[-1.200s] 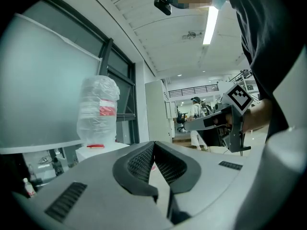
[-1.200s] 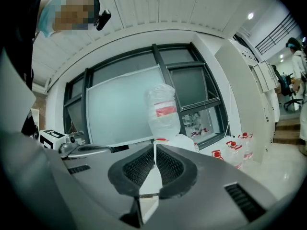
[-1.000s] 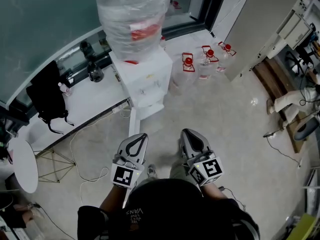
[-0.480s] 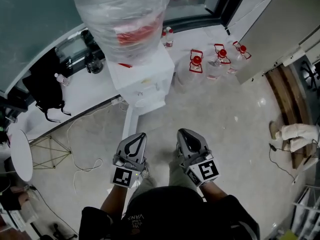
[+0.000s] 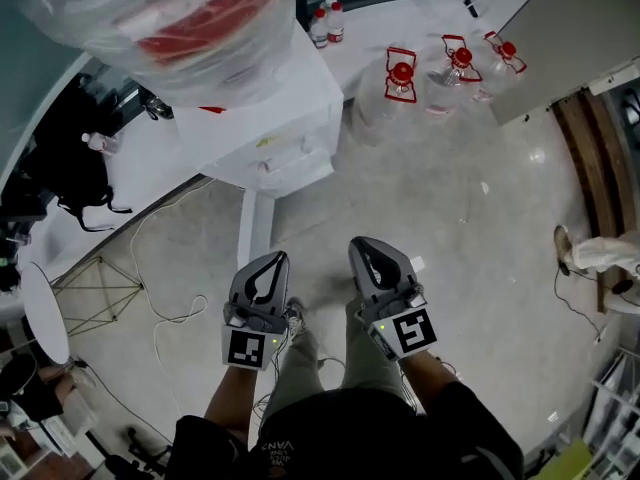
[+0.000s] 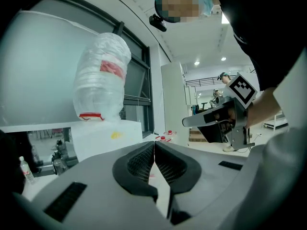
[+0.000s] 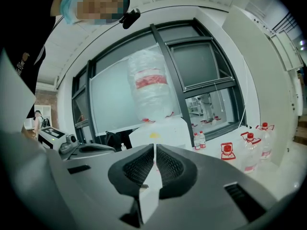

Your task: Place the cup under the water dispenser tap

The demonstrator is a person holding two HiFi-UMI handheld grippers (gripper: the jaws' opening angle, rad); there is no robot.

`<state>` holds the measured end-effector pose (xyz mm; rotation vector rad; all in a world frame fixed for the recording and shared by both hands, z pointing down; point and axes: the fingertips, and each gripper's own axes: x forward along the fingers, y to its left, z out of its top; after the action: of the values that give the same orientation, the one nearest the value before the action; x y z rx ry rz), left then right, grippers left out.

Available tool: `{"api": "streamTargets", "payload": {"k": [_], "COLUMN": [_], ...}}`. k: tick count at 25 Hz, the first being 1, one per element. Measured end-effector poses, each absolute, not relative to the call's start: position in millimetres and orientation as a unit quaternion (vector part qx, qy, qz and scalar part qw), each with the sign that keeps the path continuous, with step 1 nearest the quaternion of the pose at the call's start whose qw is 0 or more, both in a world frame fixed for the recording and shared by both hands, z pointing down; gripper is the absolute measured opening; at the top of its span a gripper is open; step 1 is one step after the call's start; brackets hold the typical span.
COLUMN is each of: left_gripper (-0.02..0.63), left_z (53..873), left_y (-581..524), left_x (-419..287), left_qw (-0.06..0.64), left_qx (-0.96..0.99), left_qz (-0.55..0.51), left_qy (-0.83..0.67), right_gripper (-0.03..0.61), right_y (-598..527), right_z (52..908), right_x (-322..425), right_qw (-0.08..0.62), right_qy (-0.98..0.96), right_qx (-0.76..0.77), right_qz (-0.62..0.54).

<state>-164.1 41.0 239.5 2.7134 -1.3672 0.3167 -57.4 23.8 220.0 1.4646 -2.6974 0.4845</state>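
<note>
No cup shows in any view. The white water dispenser (image 5: 275, 128) stands ahead, with a plastic-wrapped bottle (image 5: 160, 18) upside down on top. My left gripper (image 5: 270, 261) and right gripper (image 5: 362, 246) are side by side above the floor, short of the dispenser, both shut with nothing in them. In the left gripper view the shut gripper (image 6: 154, 145) points toward the dispenser (image 6: 105, 135) and bottle (image 6: 103, 78). The right gripper view has its shut gripper (image 7: 155, 147) below the dispenser (image 7: 160, 133) and bottle (image 7: 149, 87).
Three big jugs with red caps (image 5: 400, 78) stand on the floor right of the dispenser, two small bottles (image 5: 325, 23) behind it. A white counter (image 5: 150, 183) with a black bag (image 5: 70, 158) runs left. Cables (image 5: 160, 313) lie on the floor near a round table (image 5: 45, 313).
The view has drawn closer to the dispenser, which now looks larger and sits higher left. Both grippers stay shut, side by side, a little lower in the picture.
</note>
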Motion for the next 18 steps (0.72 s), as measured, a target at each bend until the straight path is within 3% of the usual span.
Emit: {"api": "streamTargets", "payload": {"k": [18], "left_gripper": [0.02], "left_z": [436], "left_y": [-24], "left_x": [-146], "left_qw": [0.059], "left_qx": [0.872], "left_qz": [0.143], "left_qy": [-0.465], "right_gripper": [0.045], "right_y": [-44], "right_z": [417], "right_x": [-13], "right_qw": [0.024], "right_qy": [-0.852], "right_qx": [0.496], "right_qz": [0.168]}}
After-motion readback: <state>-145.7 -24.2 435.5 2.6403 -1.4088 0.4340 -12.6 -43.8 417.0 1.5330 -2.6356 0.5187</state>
